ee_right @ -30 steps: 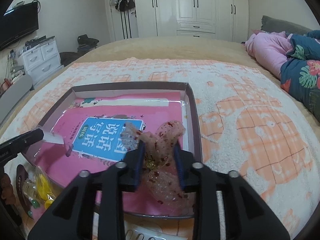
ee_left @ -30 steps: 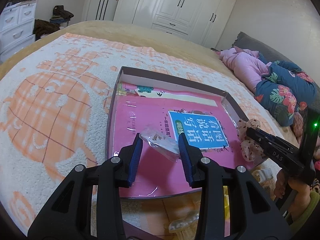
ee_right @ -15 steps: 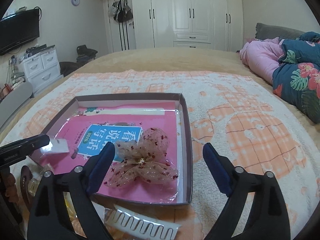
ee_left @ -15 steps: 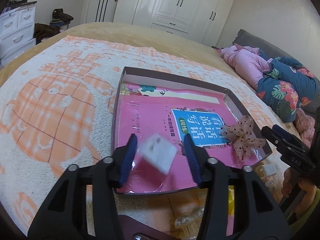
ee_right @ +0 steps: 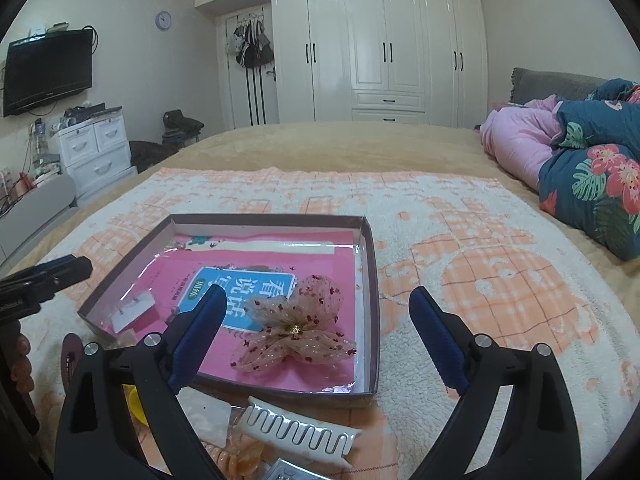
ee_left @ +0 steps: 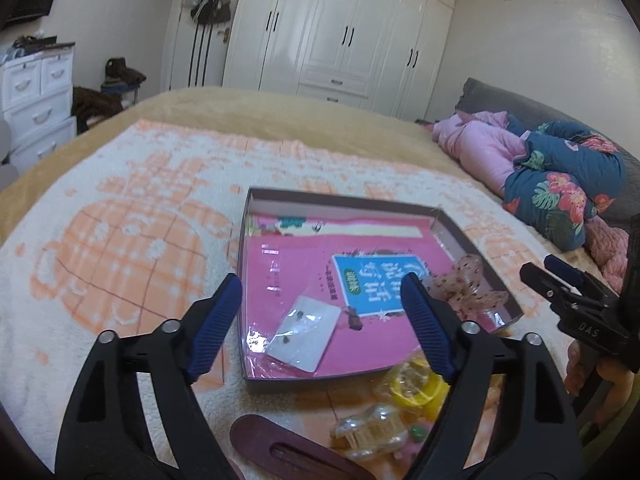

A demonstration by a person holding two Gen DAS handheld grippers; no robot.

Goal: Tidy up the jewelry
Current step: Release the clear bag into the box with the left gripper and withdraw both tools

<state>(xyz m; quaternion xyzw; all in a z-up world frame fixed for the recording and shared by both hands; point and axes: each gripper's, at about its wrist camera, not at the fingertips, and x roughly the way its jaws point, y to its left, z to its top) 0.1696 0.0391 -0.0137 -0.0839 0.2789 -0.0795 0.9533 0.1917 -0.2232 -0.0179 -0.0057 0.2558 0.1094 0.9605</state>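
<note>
A shallow brown box (ee_left: 344,200) lined with a pink book cover lies on the bed. A small white earring card (ee_left: 304,334) rests in its near left corner, below my left gripper (ee_left: 320,280). That gripper's jaws are opening and nothing is between them. A sheer pink bow hair clip (ee_right: 296,328) lies in the box (ee_right: 370,280) near its right wall, just beyond my right gripper (ee_right: 318,293), which stands wide open and empty. The bow (ee_left: 466,284) also shows in the left wrist view, and the card (ee_right: 130,312) in the right wrist view.
Loose pieces lie on the blanket in front of the box: a white wavy hair clip (ee_right: 300,428), a yellow item in plastic (ee_left: 416,388), a pearl claw clip (ee_left: 372,432) and a dark red clip (ee_left: 288,452). Folded quilts (ee_right: 592,184) sit at the right.
Both grippers opened and drew back and up. The left one let the earring card drop into the box. The right one released the bow clip, which now lies in the box.
</note>
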